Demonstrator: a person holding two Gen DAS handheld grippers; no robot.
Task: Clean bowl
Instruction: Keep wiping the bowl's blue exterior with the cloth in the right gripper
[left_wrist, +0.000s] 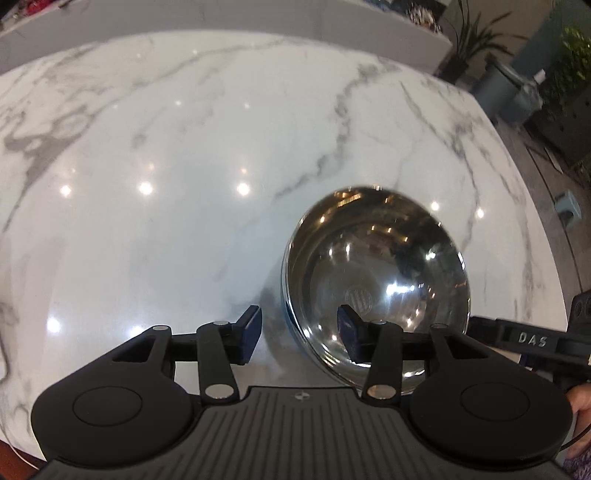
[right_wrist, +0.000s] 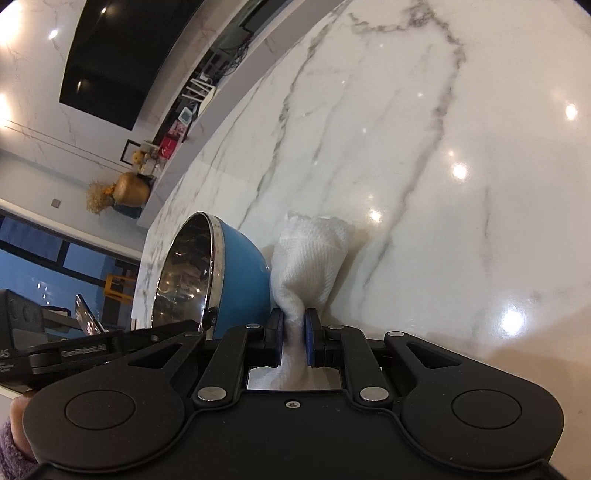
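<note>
A bowl (left_wrist: 373, 273), shiny steel inside and blue outside, sits on the white marble table (left_wrist: 166, 184). My left gripper (left_wrist: 299, 330) points steeply down over its near left rim. Its jaws are open: one blue pad (left_wrist: 253, 332) is outside the wall, the other (left_wrist: 347, 328) is inside, and neither presses on the rim. In the right wrist view the bowl (right_wrist: 240, 266) lies to the left. My right gripper (right_wrist: 293, 332) is shut on a white cloth (right_wrist: 314, 251), which bunches forward onto the table beside the bowl's blue wall.
The table's right edge (left_wrist: 517, 177) drops to a floor with potted plants (left_wrist: 476, 33) and a grey bin (left_wrist: 506, 88). Beyond the far edge runs a low ledge (right_wrist: 173, 147) with a gold vase (right_wrist: 131, 190) and small items. A sleeve (right_wrist: 14, 454) shows low left.
</note>
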